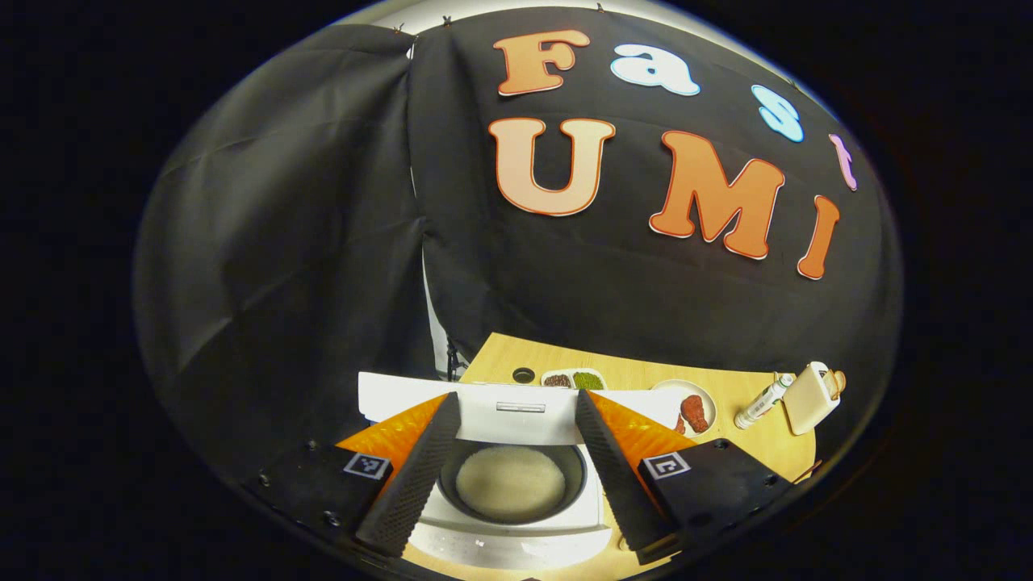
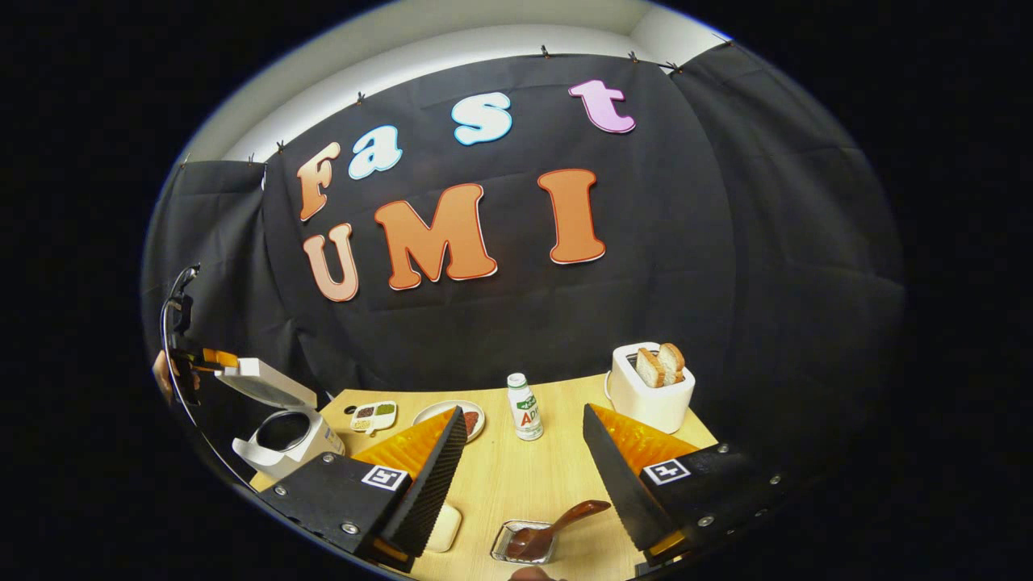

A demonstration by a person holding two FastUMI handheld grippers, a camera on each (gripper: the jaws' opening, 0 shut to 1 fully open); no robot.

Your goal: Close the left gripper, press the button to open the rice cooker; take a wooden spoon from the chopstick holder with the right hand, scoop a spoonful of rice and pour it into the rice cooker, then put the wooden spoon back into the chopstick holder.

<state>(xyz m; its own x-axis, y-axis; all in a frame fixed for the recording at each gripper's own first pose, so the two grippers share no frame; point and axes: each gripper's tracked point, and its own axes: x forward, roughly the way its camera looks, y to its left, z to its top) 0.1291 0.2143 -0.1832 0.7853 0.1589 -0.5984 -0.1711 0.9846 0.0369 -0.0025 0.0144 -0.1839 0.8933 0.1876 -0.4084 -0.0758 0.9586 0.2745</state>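
Right gripper (image 2: 524, 476), fingers spread apart and holding nothing, above the wooden table (image 2: 516, 484). Landmark: the small bottle (image 2: 524, 406), upright at mid-table. Right of the bottle, a white toaster (image 2: 650, 391) with two bread slices standing in its slots. Left of it, a plate (image 2: 468, 415), then a divided dish (image 2: 374, 416), then the rice cooker (image 2: 286, 436) with its lid raised. Nearer the camera than the bottle, a wooden spoon (image 2: 557, 523) rests in a small clear tray (image 2: 504, 551); a pale block (image 2: 445, 526) lies to the tray's left.
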